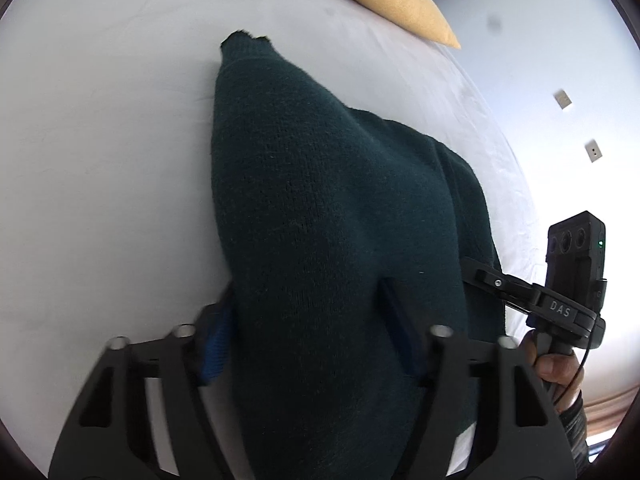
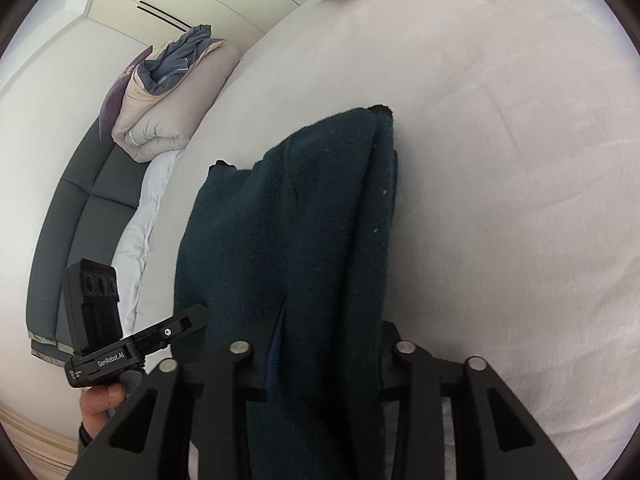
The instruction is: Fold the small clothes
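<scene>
Nearest the left wrist camera, the left gripper point(image 1: 308, 344) has its fingers point(image 1: 214, 344) clenched on the near edge of a dark green knit garment point(image 1: 328, 216), a blue pad showing at the left finger. In the right wrist view, the right gripper point(image 2: 316, 364) likewise grips the same garment's point(image 2: 288, 240) near edge, cloth bunched between its fingers point(image 2: 394, 340). Each gripper appears in the other's view, just beside the cloth. The garment hangs doubled, its far end draping onto the white bed point(image 1: 100, 120). Beyond lie a yellow pillow point(image 1: 396, 0) and, at the bed's side, a folded duvet point(image 2: 168, 104).
</scene>
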Demonstrator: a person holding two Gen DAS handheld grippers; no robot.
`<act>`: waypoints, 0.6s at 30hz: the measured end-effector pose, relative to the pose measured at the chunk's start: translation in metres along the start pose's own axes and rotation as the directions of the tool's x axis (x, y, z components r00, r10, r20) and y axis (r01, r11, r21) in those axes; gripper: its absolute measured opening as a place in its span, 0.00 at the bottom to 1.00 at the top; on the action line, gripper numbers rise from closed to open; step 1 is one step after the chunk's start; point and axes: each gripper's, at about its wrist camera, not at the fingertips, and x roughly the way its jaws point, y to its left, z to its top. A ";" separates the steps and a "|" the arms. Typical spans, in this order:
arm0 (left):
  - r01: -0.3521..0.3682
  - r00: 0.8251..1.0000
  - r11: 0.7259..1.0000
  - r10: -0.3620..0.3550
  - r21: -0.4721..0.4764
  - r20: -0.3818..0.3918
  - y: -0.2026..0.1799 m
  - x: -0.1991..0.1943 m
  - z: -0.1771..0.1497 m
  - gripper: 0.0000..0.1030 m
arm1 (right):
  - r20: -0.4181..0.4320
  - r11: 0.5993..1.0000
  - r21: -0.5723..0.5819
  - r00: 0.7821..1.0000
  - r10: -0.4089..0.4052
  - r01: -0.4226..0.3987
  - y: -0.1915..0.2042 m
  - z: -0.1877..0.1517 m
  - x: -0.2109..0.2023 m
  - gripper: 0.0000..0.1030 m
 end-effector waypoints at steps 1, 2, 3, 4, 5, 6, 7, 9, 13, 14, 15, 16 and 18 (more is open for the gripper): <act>-0.004 1.000 1.000 0.004 0.011 0.003 -0.003 -0.002 0.000 0.47 | 0.003 1.000 -0.009 1.000 -0.008 0.008 0.002 0.000 0.000 0.30; -0.015 1.000 1.000 0.015 0.023 0.007 -0.007 -0.003 0.001 0.45 | 0.008 0.999 -0.026 1.000 -0.022 0.022 0.005 0.000 -0.001 0.29; -0.028 1.000 0.999 0.028 0.034 0.013 -0.012 -0.005 0.002 0.42 | 0.013 0.998 -0.046 0.999 -0.038 0.038 0.010 0.000 -0.003 0.27; -0.041 0.999 0.998 0.040 0.041 0.023 -0.016 -0.007 0.003 0.40 | 0.019 0.997 -0.064 0.999 -0.051 0.052 0.014 0.001 -0.004 0.26; -0.048 0.998 0.998 0.047 0.043 0.032 -0.019 -0.009 0.004 0.39 | 0.030 0.994 -0.084 0.998 -0.062 0.065 0.019 0.001 -0.008 0.26; -0.056 0.997 0.997 0.054 0.047 0.048 -0.024 -0.013 0.005 0.38 | 0.041 0.993 -0.093 0.997 -0.065 0.068 0.022 0.002 -0.011 0.25; -0.056 0.996 0.997 0.052 0.052 0.066 -0.030 -0.018 0.007 0.37 | 0.054 0.993 -0.100 0.997 -0.062 0.067 0.024 0.003 -0.016 0.24; -0.038 0.995 0.998 0.033 0.057 0.092 -0.043 -0.027 0.013 0.37 | 0.088 0.991 -0.110 0.994 -0.063 0.073 0.028 0.007 -0.027 0.22; -0.033 0.992 0.996 0.023 0.080 0.126 -0.064 -0.031 0.025 0.37 | 0.122 0.989 -0.122 0.990 -0.064 0.079 0.030 0.023 -0.050 0.22; -0.034 0.991 0.996 0.023 0.078 0.129 -0.067 -0.029 0.026 0.37 | 0.126 0.989 -0.123 0.990 -0.064 0.080 0.029 0.026 -0.054 0.22; -0.036 0.991 0.996 0.026 0.079 0.128 -0.069 -0.024 0.027 0.37 | 0.129 0.988 -0.127 0.989 -0.067 0.083 0.029 0.028 -0.056 0.22; -0.036 0.992 0.996 0.026 0.078 0.122 -0.070 -0.016 0.028 0.37 | 0.132 0.987 -0.131 0.989 -0.072 0.089 0.028 0.029 -0.058 0.22; -0.028 0.995 0.997 0.021 0.075 0.096 -0.069 0.001 0.029 0.37 | 0.123 0.988 -0.115 0.988 -0.091 0.105 0.020 0.030 -0.056 0.22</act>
